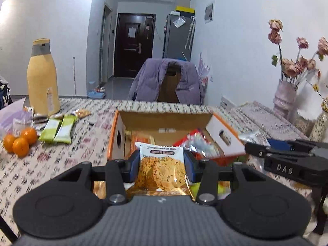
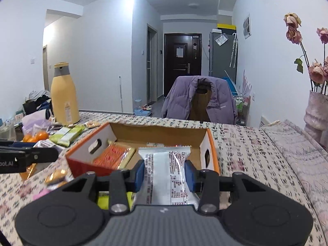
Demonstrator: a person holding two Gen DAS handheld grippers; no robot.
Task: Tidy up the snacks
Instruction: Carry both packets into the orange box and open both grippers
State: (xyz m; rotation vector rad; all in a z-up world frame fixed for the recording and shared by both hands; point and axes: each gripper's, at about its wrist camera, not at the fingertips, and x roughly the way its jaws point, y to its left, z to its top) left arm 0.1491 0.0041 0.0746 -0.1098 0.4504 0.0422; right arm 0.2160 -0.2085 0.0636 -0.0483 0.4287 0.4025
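Left fingers (image 1: pixel 135 164) pinch crisps packet (image 1: pixel 162 168); right fingers (image 2: pixel 189 176) apparently clamp white packet (image 2: pixel 166 174).

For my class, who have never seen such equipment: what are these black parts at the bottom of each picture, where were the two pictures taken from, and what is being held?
Each picture comes from a camera on a hand-held two-finger gripper, looking along its fingers. The left gripper is shut on a pumpkin seed oat crisps packet. The right gripper is shut on a white snack packet. Ahead on the patterned tablecloth stands an open cardboard box already holding snacks. Left of it lie green bars, oranges and a yellow flask.
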